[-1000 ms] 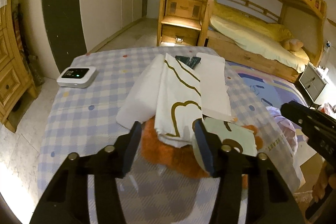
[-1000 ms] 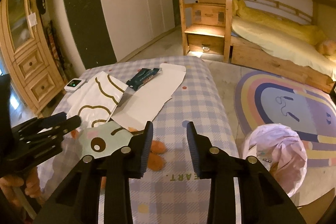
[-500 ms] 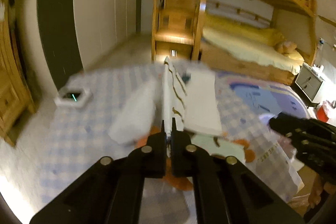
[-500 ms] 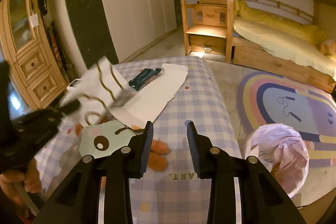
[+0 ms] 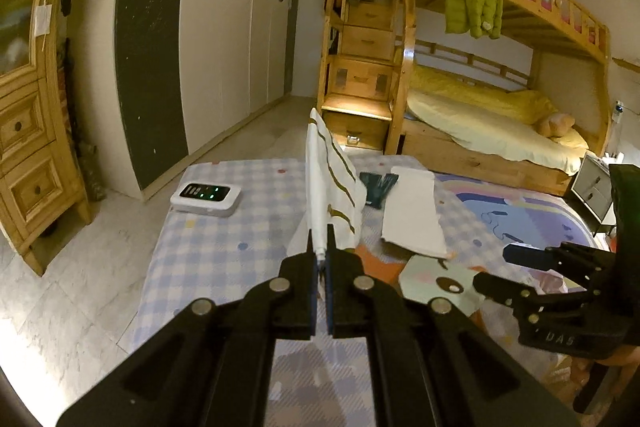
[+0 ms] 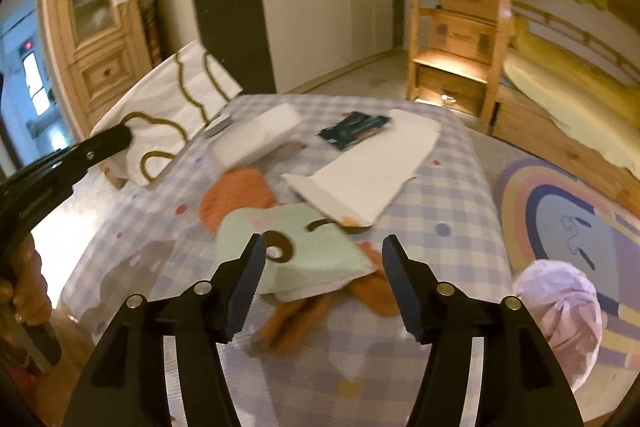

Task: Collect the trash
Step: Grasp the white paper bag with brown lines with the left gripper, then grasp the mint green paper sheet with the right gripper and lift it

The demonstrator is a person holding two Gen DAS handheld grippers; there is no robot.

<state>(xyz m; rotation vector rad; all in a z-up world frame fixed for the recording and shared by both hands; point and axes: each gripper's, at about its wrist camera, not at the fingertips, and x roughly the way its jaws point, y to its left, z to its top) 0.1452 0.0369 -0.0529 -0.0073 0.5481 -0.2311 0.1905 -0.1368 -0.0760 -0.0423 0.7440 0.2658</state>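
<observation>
My left gripper (image 5: 319, 259) is shut on a white paper bag with gold lines (image 5: 326, 183), lifted off the checked table (image 5: 208, 247) and seen edge-on. In the right wrist view that paper bag (image 6: 168, 111) hangs at the left from the left gripper (image 6: 120, 139). My right gripper (image 6: 324, 259) hovers with its jaws opening above a pale green card with a brown eye print (image 6: 296, 247); nothing is pressed between its pads. A white paper sheet (image 6: 368, 171), a dark blue wrapper (image 6: 354, 129) and a white folded piece (image 6: 260, 139) lie on the table.
An orange plush piece (image 6: 236, 199) lies under the green card. A white device with green lights (image 5: 206, 198) sits at the table's far left corner. A pink-lined trash bag (image 6: 560, 311) stands on the floor right of the table. Bunk bed (image 5: 480, 107) and wardrobe stand behind.
The left gripper closed on the white paper bag and lifted it up off the table. The right gripper's jaws widened and it moved over the green card.
</observation>
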